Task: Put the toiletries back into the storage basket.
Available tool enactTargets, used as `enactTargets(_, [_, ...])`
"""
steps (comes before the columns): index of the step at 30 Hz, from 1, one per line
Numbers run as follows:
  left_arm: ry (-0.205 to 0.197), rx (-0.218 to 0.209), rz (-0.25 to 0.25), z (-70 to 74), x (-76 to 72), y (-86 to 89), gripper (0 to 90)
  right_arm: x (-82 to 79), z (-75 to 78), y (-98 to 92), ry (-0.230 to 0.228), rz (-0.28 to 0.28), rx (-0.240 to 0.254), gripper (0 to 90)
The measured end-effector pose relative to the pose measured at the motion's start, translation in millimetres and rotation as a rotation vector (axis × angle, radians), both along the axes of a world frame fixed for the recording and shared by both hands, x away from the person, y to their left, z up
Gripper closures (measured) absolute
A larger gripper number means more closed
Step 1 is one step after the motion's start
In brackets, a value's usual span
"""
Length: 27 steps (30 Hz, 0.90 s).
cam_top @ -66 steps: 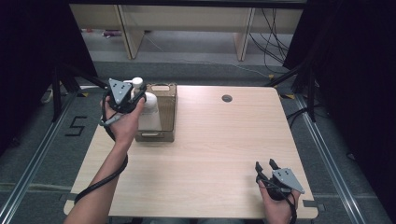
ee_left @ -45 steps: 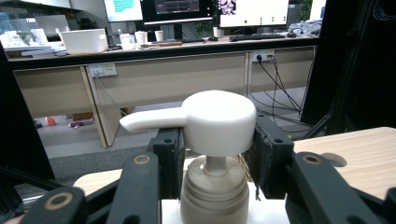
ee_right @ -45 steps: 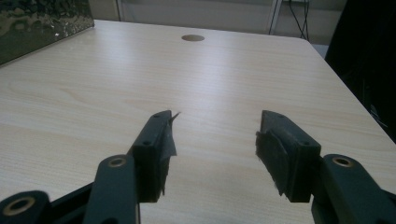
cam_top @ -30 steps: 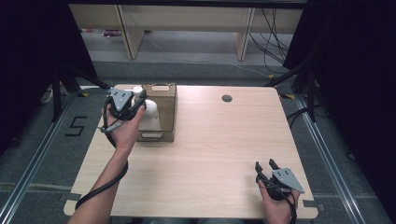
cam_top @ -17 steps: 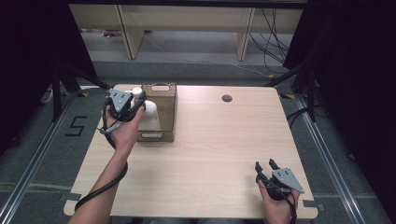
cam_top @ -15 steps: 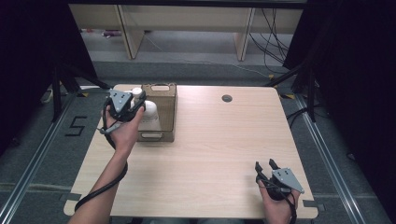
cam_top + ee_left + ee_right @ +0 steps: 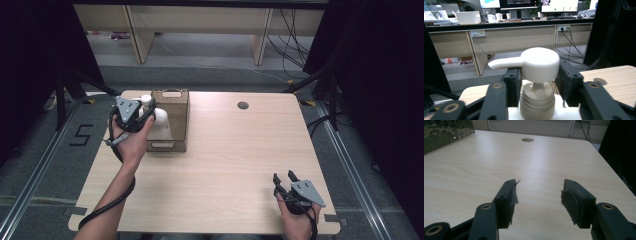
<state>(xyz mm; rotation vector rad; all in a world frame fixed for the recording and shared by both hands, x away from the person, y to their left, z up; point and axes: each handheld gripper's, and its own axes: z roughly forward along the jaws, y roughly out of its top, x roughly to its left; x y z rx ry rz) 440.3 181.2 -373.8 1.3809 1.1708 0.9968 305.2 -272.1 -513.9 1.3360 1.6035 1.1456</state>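
White pump bottle [image 7: 537, 82], pinched at its neck by the left hand-held gripper [image 7: 131, 114], apparently hangs over the brown box [image 7: 172, 120], likely for placing. Right hand-held gripper [image 7: 292, 187], spread, idles far from that box on the worktop [image 7: 235, 150].

Both forearms are bare, with no sleeves showing. The left black two-jaw gripper [image 7: 134, 116] and the right black two-jaw gripper [image 7: 286, 181] each carry a grey three-cornered plate on top. A black cable trails from the left gripper toward 6 o'clock. Up close, the jaws are matte black blocks with worn dark pads [image 7: 569, 203], small screw holes and brass-coloured pivot rivets [image 7: 486, 207].
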Motion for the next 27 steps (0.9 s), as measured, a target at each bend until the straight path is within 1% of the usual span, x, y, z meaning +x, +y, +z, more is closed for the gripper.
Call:
enactTargets(1, [-0.001, 0.002, -0.001, 0.4, -0.5, 0.0, 53.6, 0.3, 0.3, -1.4, -0.002, 0.008, -0.018, 45.6])
enactTargets(7, [0.013, 0.003, -0.011, -1.5, -3.2, -0.7, 44.1, 0.3, 0.3, -1.5, -0.001, 0.007, -0.021, 45.6])
enactTargets(8, [0.013, 0.003, -0.014, -2.0, -3.7, -0.6, 43.0, 1.2, -0.3, -1.4, -0.009, 0.013, -0.015, 45.6])
enactTargets(10, [0.017, -0.008, -0.025, -3.6, -5.8, 0.0, 42.2, 0.2, -0.2, -0.3, -0.001, 0.0, -0.005, 45.6])
enactTargets(11, [0.018, -0.008, -0.028, -4.2, -6.5, 0.4, 41.7, 0.5, 0.2, -1.3, -0.003, 0.009, -0.016, 45.6])
enactTargets(12, [0.019, -0.004, -0.034, -4.9, -7.4, 1.1, 41.6, 1.0, -0.2, -1.2, -0.008, 0.013, -0.011, 45.6])
enactTargets(14, [0.018, -0.01, -0.04, -6.4, -9.9, 2.3, 41.2, 0.2, -0.2, -0.3, -0.002, 0.0, -0.006, 45.6])
enactTargets(15, [0.015, -0.003, -0.043, -6.9, -11.1, 3.3, 41.1, 0.2, -0.2, -0.5, -0.002, 0.0, -0.007, 45.6])
enactTargets(17, [0.017, -0.01, -0.064, -8.1, -13.9, 5.0, 40.6, 0.1, 0.0, -0.2, 0.0, 0.0, -0.001, 45.5])
enactTargets(18, [0.013, -0.018, -0.077, -9.0, -15.3, 6.3, 40.2, 0.3, -0.1, -0.4, -0.002, 0.002, -0.006, 45.5])
enactTargets(19, [0.013, -0.011, -0.083, -9.3, -16.6, 7.5, 39.8, 0.6, -0.1, -0.7, -0.006, 0.005, -0.013, 45.5])
enactTargets(20, [0.006, -0.009, -0.088, -9.9, -18.5, 8.3, 39.7, 1.0, -0.3, -1.3, -0.008, 0.012, -0.015, 45.5])
enactTargets(24, [0.002, -0.008, -0.106, -13.7, -27.2, 12.9, 39.3, 1.0, -0.2, -1.4, -0.008, 0.012, -0.015, 45.5])
enactTargets(27, [0.01, -0.014, -0.127, -19.4, -35.8, 15.6, 39.0, 0.9, -0.3, -1.3, -0.007, 0.012, -0.016, 45.6])
